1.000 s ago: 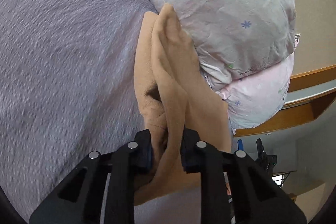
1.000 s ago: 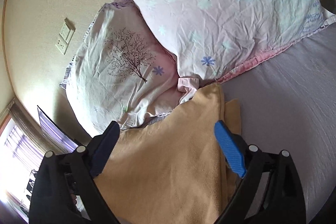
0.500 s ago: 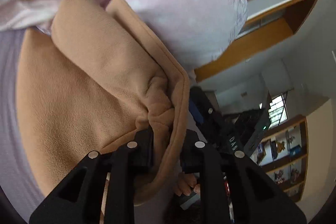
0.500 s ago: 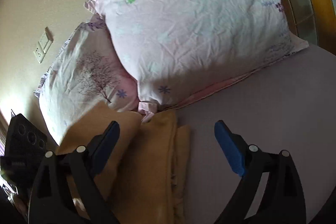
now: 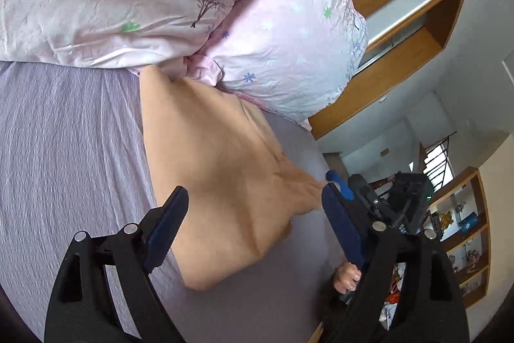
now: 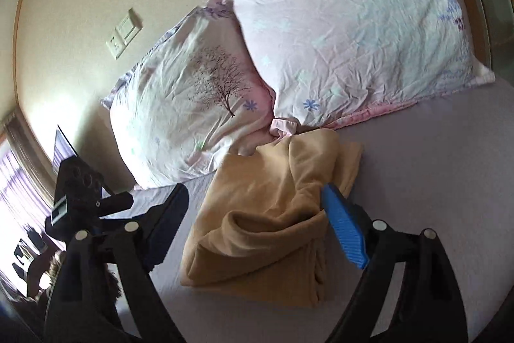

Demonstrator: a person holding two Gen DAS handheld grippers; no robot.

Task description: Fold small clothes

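A tan fleece garment (image 5: 221, 182) lies folded on the lilac bed sheet (image 5: 64, 150), its far end against the pillows. In the right wrist view the garment (image 6: 273, 214) shows as a loose folded bundle with a rolled edge in front. My left gripper (image 5: 253, 230) is open and empty just above the garment's near part. My right gripper (image 6: 257, 224) is open and empty over the bundle's near edge. The right gripper's blue pads (image 5: 337, 182) show in the left wrist view beside the garment's right corner.
Two pale pink flowered pillows (image 6: 337, 31) lie at the head of the bed, against the wall with a light switch (image 6: 123, 32). A wooden headboard ledge (image 5: 401, 53) and shelves (image 5: 465, 230) stand beyond the bed's edge. The other gripper's body (image 6: 80, 192) shows at left.
My left gripper was shut on the tan garment; it has let go and now stands open above it. The garment now lies on the sheet. My right gripper stayed open.
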